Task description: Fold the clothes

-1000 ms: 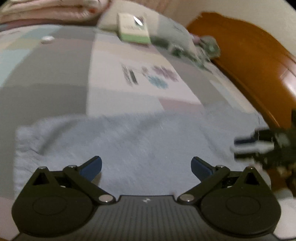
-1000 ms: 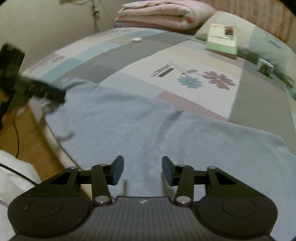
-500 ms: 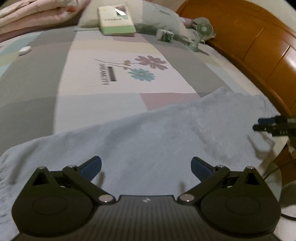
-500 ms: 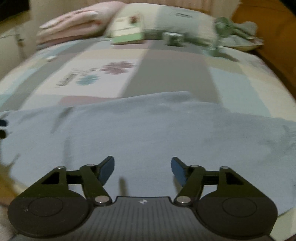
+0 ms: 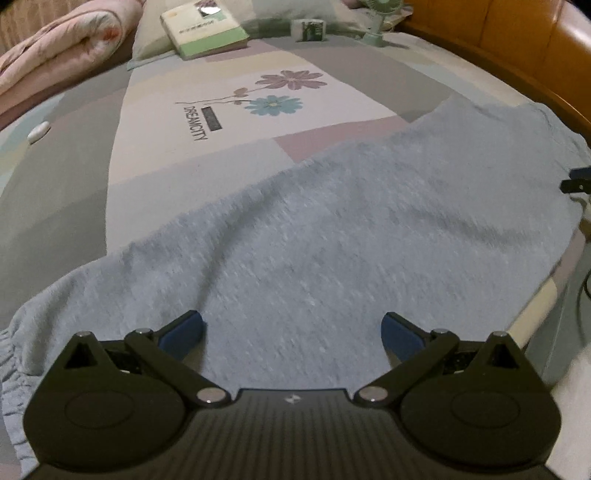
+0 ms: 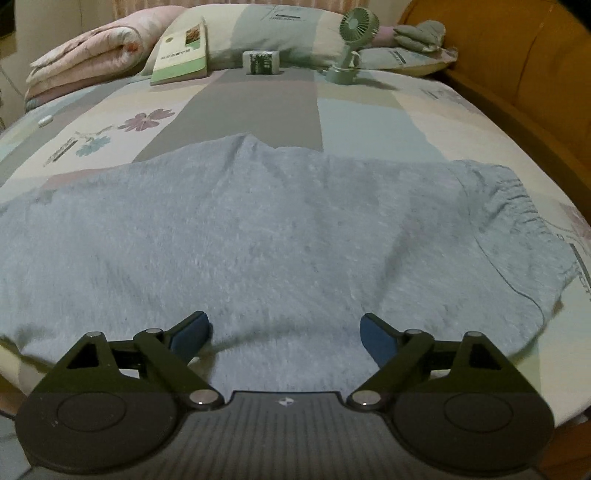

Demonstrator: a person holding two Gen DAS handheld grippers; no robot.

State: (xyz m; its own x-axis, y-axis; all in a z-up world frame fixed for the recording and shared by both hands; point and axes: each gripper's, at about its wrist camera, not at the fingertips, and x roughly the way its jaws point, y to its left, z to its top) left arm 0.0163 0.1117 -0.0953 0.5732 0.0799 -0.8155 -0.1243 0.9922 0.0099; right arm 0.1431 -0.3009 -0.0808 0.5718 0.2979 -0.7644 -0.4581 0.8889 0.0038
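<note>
1. Pale blue fleecy garment [image 6: 280, 236] lay spread flat along the near edge of the patchwork bedspread [image 6: 255, 99], presumably for folding.
2. Left gripper [image 5: 291, 328] was wide apart and empty; right gripper [image 6: 286, 332] was opening with nothing between its jaws.
3. Green desk fan [image 6: 352, 44], book [image 6: 183, 51] and pink quilt [image 6: 85, 55] sat well clear, obstructing nothing.

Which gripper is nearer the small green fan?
Right. The fan stands almost straight ahead of the right gripper, fingers opening, nothing between them; from the left gripper it lies farther, ahead and rightward.

Home bedroom — patchwork bedsheet [image 6: 369, 110], pillow [image 6: 280, 22], folded quilt [image 6: 85, 55], wooden bed frame [image 6: 517, 66] — desk fan [image 6: 354, 40] etc
</note>
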